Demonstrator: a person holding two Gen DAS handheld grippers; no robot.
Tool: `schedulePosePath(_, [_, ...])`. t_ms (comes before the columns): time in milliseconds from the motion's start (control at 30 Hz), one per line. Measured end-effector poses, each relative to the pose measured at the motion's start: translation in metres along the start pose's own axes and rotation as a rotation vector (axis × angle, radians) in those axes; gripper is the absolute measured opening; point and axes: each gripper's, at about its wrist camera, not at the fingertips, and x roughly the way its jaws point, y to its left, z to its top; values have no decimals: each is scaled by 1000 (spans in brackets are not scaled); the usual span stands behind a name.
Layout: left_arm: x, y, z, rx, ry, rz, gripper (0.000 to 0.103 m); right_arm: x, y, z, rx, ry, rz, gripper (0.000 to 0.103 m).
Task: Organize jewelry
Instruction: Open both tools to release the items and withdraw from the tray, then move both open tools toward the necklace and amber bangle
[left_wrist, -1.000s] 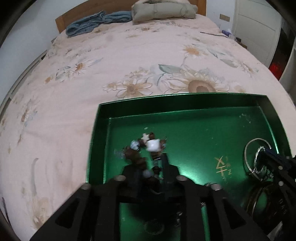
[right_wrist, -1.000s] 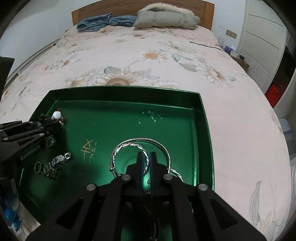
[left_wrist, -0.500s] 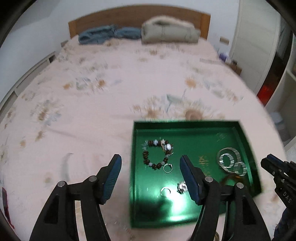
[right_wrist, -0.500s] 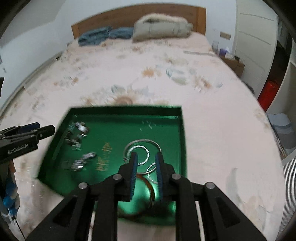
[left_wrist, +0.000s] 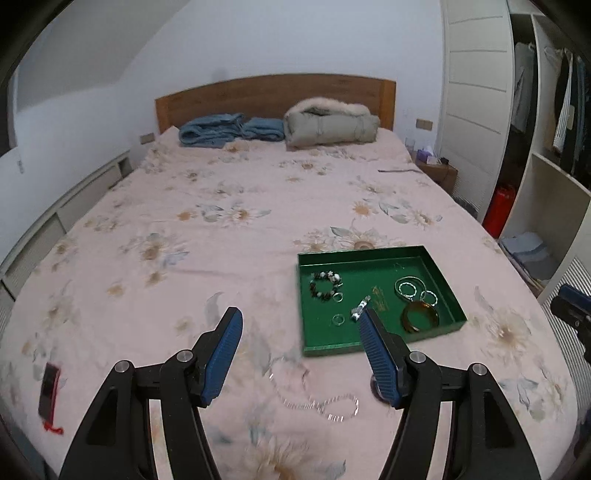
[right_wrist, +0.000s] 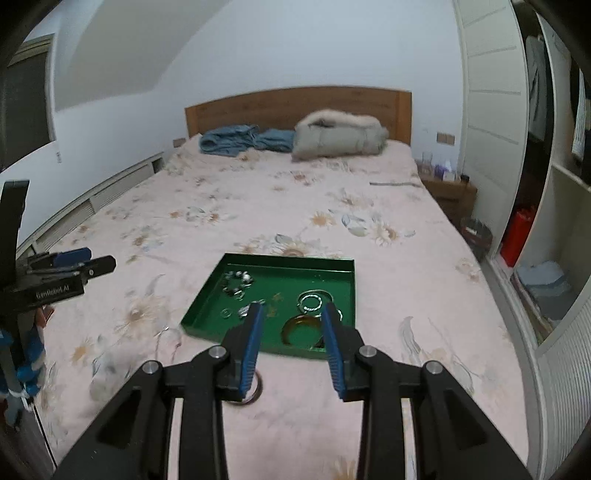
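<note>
Your left gripper (left_wrist: 300, 334) and right gripper (right_wrist: 291, 325) both hang wide open, holding nothing, above the bed (left_wrist: 207, 221). The green tray (left_wrist: 448, 295) of bracelets and rings lies just ahead; a chain (left_wrist: 321, 404) lies on the sheet between your left fingers.

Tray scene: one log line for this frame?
left tongs open, empty | right tongs open, empty | green tray holds bracelets, rings | chain necklace on bedspread
</note>
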Motion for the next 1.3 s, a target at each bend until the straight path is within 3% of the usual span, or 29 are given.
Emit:
schedulePosePath(267, [-71,9,-51,-5,-56,53,65,-64,32,-46,-36,-29,32,31])
schedulePosePath(667, [-100,12,-124,-62,-25,100,65,-111,42,-106,8,-26,58,31])
schedulePosePath(933, [-119,1,-147,-38,-71,136,65,-122,32,-128,57,-24,56,31])
schedulePosePath(1300, [-130,-18,-160,30,-117,129,65,-122,27,-145,67,-11,14,31])
